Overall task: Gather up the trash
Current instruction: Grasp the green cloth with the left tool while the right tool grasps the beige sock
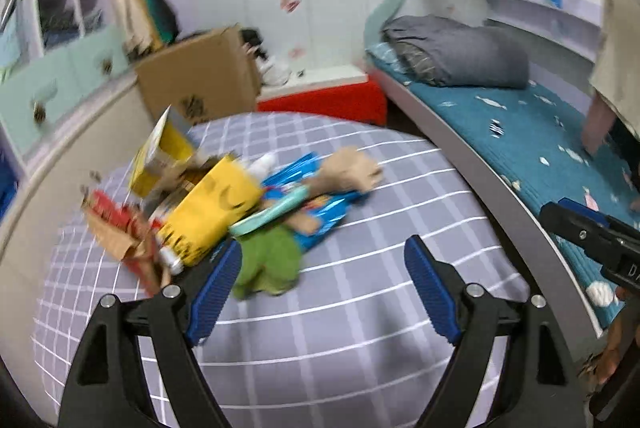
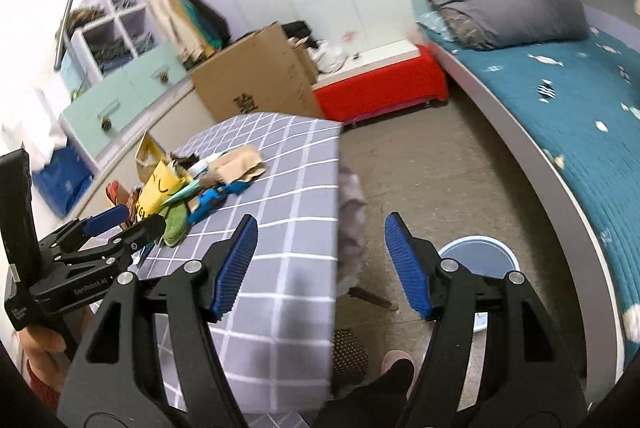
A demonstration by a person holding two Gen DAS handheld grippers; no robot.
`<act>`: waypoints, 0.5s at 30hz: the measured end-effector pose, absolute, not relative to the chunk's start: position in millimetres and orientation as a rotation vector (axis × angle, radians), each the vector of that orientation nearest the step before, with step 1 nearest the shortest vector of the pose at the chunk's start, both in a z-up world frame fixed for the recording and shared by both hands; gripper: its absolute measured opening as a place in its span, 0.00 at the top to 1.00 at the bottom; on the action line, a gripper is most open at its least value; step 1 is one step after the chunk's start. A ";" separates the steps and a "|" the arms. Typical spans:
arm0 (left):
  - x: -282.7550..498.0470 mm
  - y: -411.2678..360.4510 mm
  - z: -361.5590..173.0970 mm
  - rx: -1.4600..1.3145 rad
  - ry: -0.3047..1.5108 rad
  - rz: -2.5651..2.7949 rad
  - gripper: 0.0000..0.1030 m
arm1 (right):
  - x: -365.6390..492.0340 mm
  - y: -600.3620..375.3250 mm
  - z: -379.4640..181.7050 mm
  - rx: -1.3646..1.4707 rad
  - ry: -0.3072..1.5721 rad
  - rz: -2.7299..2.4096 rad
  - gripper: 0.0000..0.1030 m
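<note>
Empty left gripper (image 1: 322,278) above trash (image 1: 224,207)

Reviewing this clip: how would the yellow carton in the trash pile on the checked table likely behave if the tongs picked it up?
The yellow carton looks like thin card with a torn, open end, so it is probably light and may crush under a firm pinch. It lies tilted on other scraps, so a push would likely slide it and drag the blue wrapper beside it. Its flat sides suggest it won't roll.

"GenRobot.AI" on left hand-held gripper (image 2: 116,224)
</note>
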State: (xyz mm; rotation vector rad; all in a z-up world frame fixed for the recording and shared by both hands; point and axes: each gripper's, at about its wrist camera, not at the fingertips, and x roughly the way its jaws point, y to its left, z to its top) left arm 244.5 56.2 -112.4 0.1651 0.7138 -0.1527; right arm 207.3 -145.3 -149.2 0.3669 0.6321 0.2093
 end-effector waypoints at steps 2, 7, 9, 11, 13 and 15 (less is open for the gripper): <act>252.2 72.0 -117.9 0.119 0.737 -0.158 0.23 | 221.1 -128.0 -148.3 0.332 0.655 0.227 0.36; 273.6 84.8 -133.2 0.067 0.795 -0.189 0.39 | 250.2 -98.6 -148.1 0.271 0.679 0.257 0.36; 281.0 89.3 -138.4 0.053 0.809 -0.180 0.43 | 263.8 -89.2 -147.7 0.246 0.693 0.265 0.36; 288.3 94.4 -142.1 0.028 0.823 -0.189 0.49 | 276.3 -81.2 -147.6 0.225 0.704 0.275 0.36; 294.1 96.0 -145.7 0.028 0.840 -0.184 0.62 | 291.5 -69.1 -147.4 0.199 0.725 0.290 0.36; 297.4 96.4 -148.2 0.029 0.849 -0.177 0.73 | 303.0 -58.6 -147.1 0.182 0.738 0.301 0.36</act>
